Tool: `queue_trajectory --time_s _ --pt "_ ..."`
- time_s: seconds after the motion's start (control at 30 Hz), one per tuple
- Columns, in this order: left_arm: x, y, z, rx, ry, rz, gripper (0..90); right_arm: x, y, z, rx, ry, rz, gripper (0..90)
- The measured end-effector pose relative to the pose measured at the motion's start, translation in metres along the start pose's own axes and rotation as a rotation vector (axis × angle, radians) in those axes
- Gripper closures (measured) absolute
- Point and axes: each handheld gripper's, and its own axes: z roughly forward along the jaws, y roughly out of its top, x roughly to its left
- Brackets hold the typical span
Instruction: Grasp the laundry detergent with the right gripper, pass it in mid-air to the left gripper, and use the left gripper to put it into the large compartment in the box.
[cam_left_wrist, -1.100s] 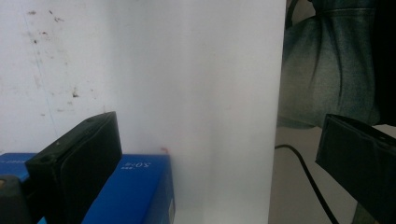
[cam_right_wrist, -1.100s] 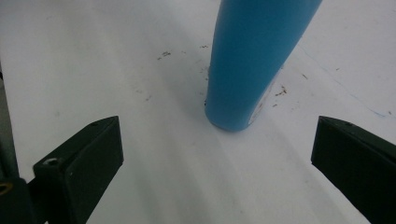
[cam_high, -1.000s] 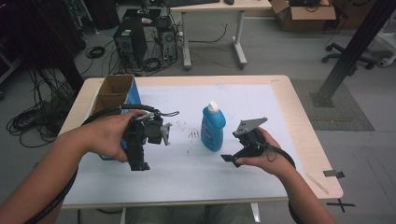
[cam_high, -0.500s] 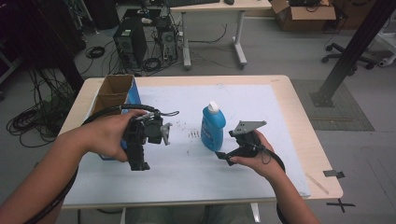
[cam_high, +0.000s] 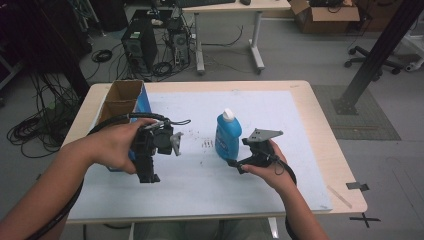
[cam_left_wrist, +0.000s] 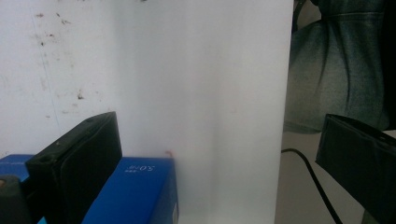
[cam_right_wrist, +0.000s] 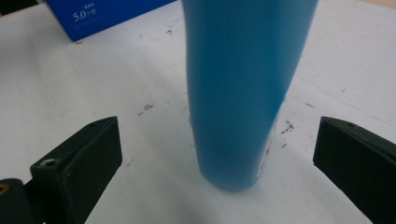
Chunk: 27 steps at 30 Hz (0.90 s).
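Observation:
A blue bottle (cam_high: 228, 136) with a white cap stands upright in the middle of the white mat (cam_high: 200, 190). My right gripper (cam_high: 235, 164) is low on the mat just right of the bottle's base. In the right gripper view it is open (cam_right_wrist: 215, 172), and the bottle (cam_right_wrist: 243, 88) stands between and just beyond its two jaws, touching neither. My left gripper (cam_high: 147, 172) is held above the mat's left side, jaws pointing back toward the person. It is open (cam_left_wrist: 219, 158) with nothing between its jaws, over the mat's near edge.
A blue box (cam_high: 142, 102) with open cardboard compartments stands at the table's left, right by my left hand, and its corner (cam_left_wrist: 135, 191) lies under the left jaw. The person's jeans (cam_left_wrist: 336, 70) lie past the mat's edge. The wooden table edge (cam_high: 330, 145) runs at right.
My right gripper has slid left and closer to the bottle's base. The left gripper and the bottle have stayed put.

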Motion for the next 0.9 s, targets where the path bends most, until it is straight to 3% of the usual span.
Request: queue_trajectory --time_s 0.47,0.6,0.9 --pt "-0.003 -0.003 0.001 -0.003 -0.004 0.007 0.5 0.001 0.002 0.019 -0.054 -0.025 0.027 0.8" --pt "-0.003 -0.006 0.001 0.004 0.017 0.005 0.8 0.0 0.003 0.019 -0.064 -0.033 0.018 0.7" --pt "-0.007 -0.006 0.003 -0.001 0.011 0.014 0.8 0.003 0.004 0.025 -0.069 -0.058 0.008 1.2"
